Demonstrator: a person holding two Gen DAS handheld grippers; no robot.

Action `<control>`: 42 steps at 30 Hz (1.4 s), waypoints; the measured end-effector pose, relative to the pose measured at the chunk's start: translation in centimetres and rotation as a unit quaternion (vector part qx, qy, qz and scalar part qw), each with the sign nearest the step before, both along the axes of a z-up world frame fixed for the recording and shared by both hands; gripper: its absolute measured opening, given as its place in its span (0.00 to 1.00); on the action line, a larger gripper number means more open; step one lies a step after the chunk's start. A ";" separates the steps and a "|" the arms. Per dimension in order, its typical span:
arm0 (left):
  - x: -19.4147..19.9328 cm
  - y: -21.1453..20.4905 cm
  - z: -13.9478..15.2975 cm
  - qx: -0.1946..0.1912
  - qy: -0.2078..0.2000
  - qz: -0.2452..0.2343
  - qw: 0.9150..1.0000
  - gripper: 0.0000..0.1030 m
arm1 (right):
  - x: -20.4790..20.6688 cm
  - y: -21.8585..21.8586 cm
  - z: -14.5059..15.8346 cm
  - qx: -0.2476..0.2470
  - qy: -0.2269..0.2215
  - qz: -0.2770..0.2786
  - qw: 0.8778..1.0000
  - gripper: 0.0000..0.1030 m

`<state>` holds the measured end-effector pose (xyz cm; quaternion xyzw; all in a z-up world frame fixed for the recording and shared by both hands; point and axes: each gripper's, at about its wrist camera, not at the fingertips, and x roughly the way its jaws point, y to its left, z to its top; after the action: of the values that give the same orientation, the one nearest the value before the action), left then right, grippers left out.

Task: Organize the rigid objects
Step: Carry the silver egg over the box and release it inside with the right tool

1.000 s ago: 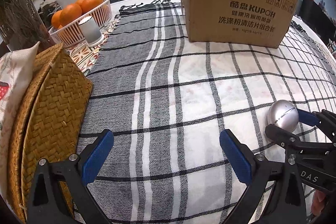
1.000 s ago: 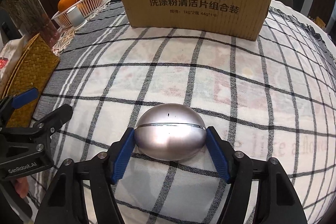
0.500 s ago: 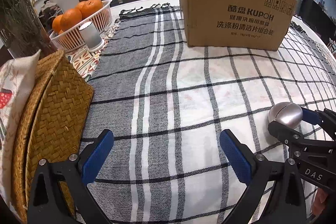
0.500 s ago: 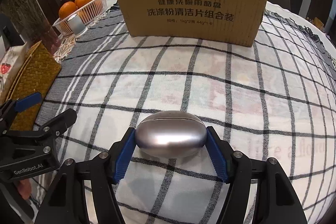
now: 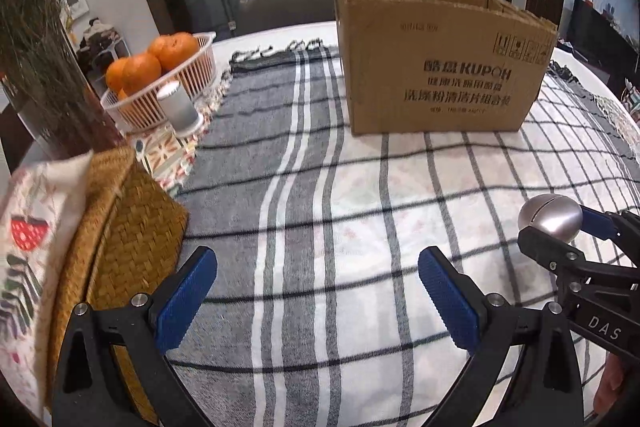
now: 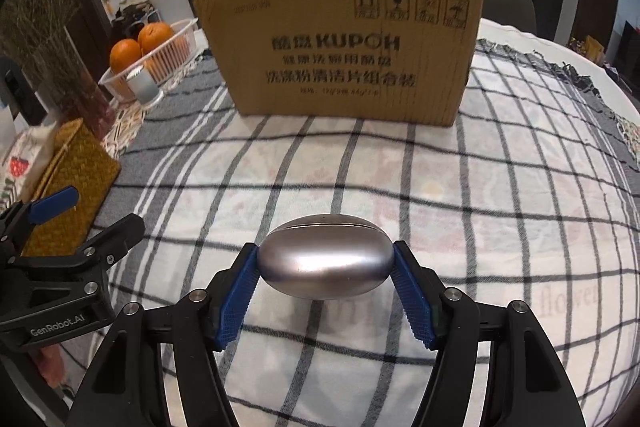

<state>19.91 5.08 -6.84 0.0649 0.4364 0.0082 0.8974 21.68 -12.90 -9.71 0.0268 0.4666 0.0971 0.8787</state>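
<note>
Right tongs [image 6: 325,267] pinching silver egg-shaped case [image 6: 324,261] above desk [image 6: 500,187]; left tongs [image 5: 318,291] spread, empty.

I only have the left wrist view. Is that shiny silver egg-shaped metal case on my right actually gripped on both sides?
Observer: Yes. The right gripper has a blue pad pressed on each narrow end of the silver egg-shaped metal case.
Operator: Which way does its seam lie?
Observer: Crosswise, from pad to pad, along the upper side.
Operator: What is straight ahead of it?
Observer: The brown cardboard box, its printed face towards the right gripper.
</note>
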 end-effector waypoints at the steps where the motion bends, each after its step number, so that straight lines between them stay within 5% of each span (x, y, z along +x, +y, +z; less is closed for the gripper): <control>1: 0.2 -0.1 0.2 0.001 -0.004 -0.001 1.000 1.00 | 0.1 -0.1 0.2 0.001 -0.003 -0.002 1.000 0.65; 30: 5.9 -1.3 8.6 -0.031 -0.100 -0.025 0.994 1.00 | 4.8 -1.5 10.2 0.000 -0.117 -0.034 0.993 0.65; 42: 9.1 -1.7 11.1 -0.034 -0.122 -0.018 0.992 1.00 | 8.6 -2.1 12.6 0.011 -0.132 -0.033 0.991 0.65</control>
<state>28.99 3.39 4.24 0.0412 0.3225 -0.0153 0.9456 30.23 -14.95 2.84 0.0385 0.3442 0.0756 0.9351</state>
